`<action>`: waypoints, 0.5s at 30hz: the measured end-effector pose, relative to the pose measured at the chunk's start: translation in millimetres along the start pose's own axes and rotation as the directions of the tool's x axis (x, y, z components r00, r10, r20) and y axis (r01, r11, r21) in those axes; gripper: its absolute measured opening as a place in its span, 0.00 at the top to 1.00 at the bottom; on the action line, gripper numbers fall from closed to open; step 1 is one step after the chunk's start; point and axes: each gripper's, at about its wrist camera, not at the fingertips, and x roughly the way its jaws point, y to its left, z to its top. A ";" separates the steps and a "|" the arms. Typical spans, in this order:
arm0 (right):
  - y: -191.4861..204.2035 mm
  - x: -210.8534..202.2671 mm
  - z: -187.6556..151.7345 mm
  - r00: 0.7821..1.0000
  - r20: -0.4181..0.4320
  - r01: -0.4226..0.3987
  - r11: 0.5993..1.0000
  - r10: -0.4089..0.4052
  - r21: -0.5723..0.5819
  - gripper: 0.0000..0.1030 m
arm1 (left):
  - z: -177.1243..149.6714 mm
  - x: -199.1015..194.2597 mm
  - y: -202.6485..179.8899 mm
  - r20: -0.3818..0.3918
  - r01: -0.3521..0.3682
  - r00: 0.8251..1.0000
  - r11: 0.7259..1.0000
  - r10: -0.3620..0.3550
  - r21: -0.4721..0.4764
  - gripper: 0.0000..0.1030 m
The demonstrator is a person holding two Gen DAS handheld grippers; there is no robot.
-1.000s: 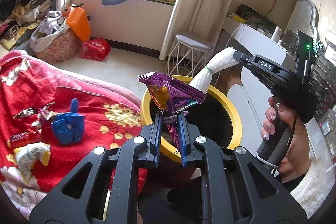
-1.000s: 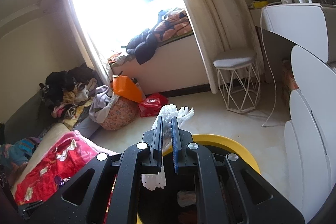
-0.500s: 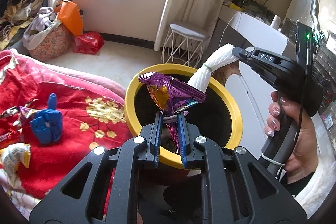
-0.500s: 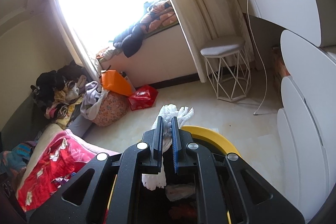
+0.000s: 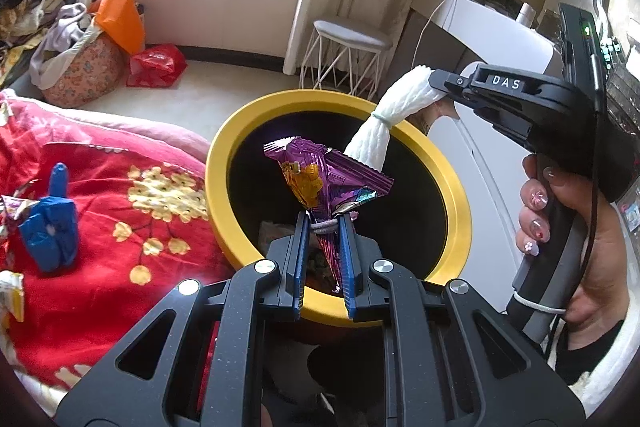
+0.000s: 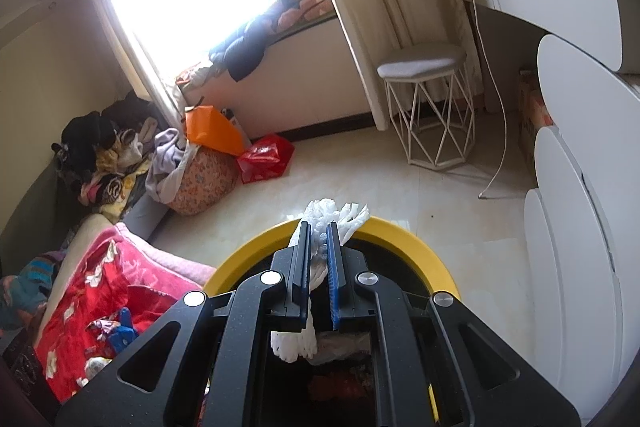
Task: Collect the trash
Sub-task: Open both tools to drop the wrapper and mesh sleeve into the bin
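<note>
A yellow-rimmed black bin (image 5: 224, 163) (image 6: 404, 239) stands beside the bed. My left gripper (image 5: 323, 223) is shut on a purple snack wrapper (image 5: 320, 179), which stands up over the bin's mouth. My right gripper (image 6: 318, 227) (image 5: 434, 85) is shut on a white foam net (image 6: 316, 219) (image 5: 384, 123); in the left wrist view the net hangs from the gripper over the bin's far rim. A hand (image 5: 592, 227) holds the right gripper's handle. Some trash (image 6: 340, 379) lies inside the bin.
A red floral blanket (image 5: 100, 187) covers the bed at left, with a blue plastic toy (image 5: 50, 223) and a yellow-white wrapper (image 5: 12, 295) on it. A wire stool (image 6: 428, 107), a red bag (image 6: 264, 155) and a heap of clothes (image 6: 120, 155) stand on the floor. White furniture (image 6: 580, 187) lines the right.
Both grippers have sunk toward the bin with their loads still held. The left one has moved from the near rim to over the bin's mouth, and the bin looms larger in both views.
</note>
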 end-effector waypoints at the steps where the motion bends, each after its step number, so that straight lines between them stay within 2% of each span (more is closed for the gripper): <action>1: -0.4 0.8 -0.3 1.000 -0.004 -0.001 1.000 0.001 -0.001 0.92 | -0.5 1.6 -0.2 -0.003 0.001 1.000 1.000 -0.001 0.001 0.90; 12: -4.2 15.7 1.9 0.997 -0.072 -0.020 1.000 0.020 0.001 0.89 | 2.0 14.1 -5.2 -0.015 0.031 0.999 1.000 -0.031 0.001 0.89; 14: -5.9 17.0 2.6 0.996 -0.082 -0.020 1.000 0.020 0.007 0.87 | 2.2 13.8 -5.5 -0.016 0.036 0.999 0.999 -0.036 -0.006 0.83; 15: -5.8 17.3 2.9 0.996 -0.083 -0.021 1.000 0.021 0.009 0.84 | 2.0 12.9 -6.1 -0.013 0.033 0.999 0.999 -0.033 -0.005 0.72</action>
